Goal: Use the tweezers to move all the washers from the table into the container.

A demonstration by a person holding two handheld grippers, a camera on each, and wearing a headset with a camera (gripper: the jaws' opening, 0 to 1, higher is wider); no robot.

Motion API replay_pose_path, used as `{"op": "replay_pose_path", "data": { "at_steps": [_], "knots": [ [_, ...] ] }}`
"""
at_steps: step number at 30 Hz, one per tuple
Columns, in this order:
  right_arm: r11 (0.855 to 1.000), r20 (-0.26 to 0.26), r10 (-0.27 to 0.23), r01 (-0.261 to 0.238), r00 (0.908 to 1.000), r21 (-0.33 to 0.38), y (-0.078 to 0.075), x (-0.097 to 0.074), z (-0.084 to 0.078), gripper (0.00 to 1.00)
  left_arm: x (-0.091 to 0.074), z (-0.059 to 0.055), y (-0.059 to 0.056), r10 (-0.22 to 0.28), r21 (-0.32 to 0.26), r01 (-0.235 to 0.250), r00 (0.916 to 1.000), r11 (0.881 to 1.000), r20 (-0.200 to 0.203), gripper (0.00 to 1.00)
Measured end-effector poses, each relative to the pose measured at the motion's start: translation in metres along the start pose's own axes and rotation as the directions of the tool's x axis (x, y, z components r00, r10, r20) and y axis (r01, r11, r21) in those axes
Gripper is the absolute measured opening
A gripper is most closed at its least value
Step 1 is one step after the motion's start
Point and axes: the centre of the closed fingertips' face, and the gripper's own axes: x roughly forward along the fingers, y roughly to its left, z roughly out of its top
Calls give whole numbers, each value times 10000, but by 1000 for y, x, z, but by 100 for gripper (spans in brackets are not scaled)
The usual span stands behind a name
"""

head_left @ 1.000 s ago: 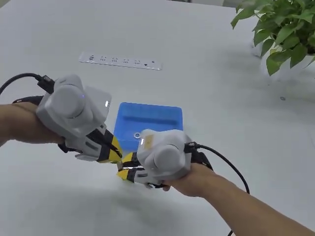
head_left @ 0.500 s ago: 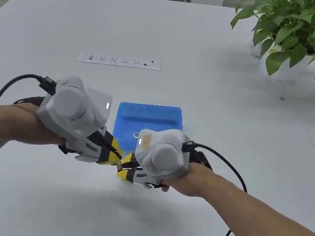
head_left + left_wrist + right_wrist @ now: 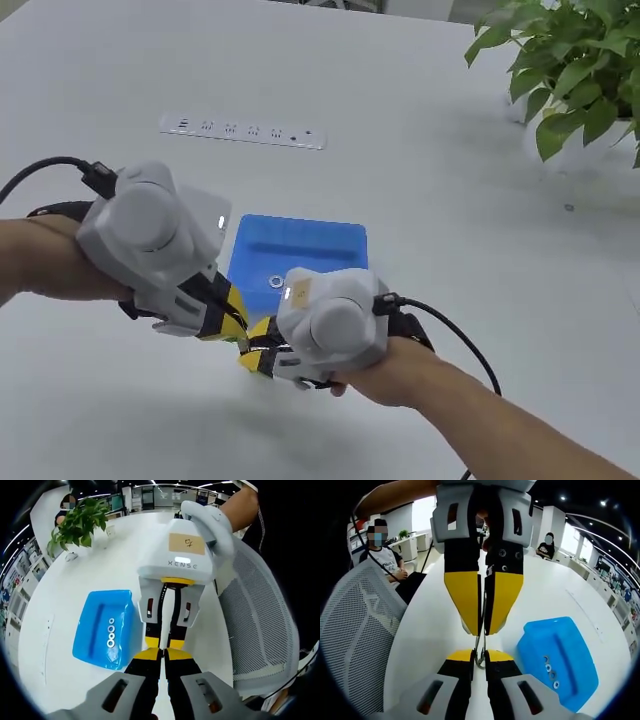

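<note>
My two grippers meet tip to tip just in front of the blue container (image 3: 300, 245). In the head view the left gripper (image 3: 228, 318) comes from the left and the right gripper (image 3: 256, 356) from the lower right. In the right gripper view thin metal tweezers (image 3: 480, 630) run between both pairs of yellow jaw tips. The right gripper (image 3: 480, 656) is shut on their looped end and the left gripper (image 3: 481, 627) is shut on them from above. The container (image 3: 95, 630) holds several washers (image 3: 110, 633) in a row, which also show in the head view (image 3: 276, 282).
A white power strip (image 3: 243, 130) lies at the back of the white table (image 3: 450, 200). A potted plant (image 3: 570, 60) stands at the far right. A mesh office chair (image 3: 260, 625) is beside the table edge. Seated people are in the room behind.
The grippers stay tip to tip on the tweezers, shifting only slightly. The head camera has drifted a little.
</note>
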Motion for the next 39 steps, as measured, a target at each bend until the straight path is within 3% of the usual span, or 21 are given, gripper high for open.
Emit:
{"op": "replay_pose_path", "data": {
  "at_steps": [23,39],
  "knots": [
    [9994,57,115,-113,9999,-328,0,-21,21,10,-22,18,-1,94,194,-93,9999,9998,-72,6],
    [9988,308,-98,113,9995,-478,-16,-34,40,10,-42,32,11,272,489,-264,9995,9985,-150,6]
  ]
}}
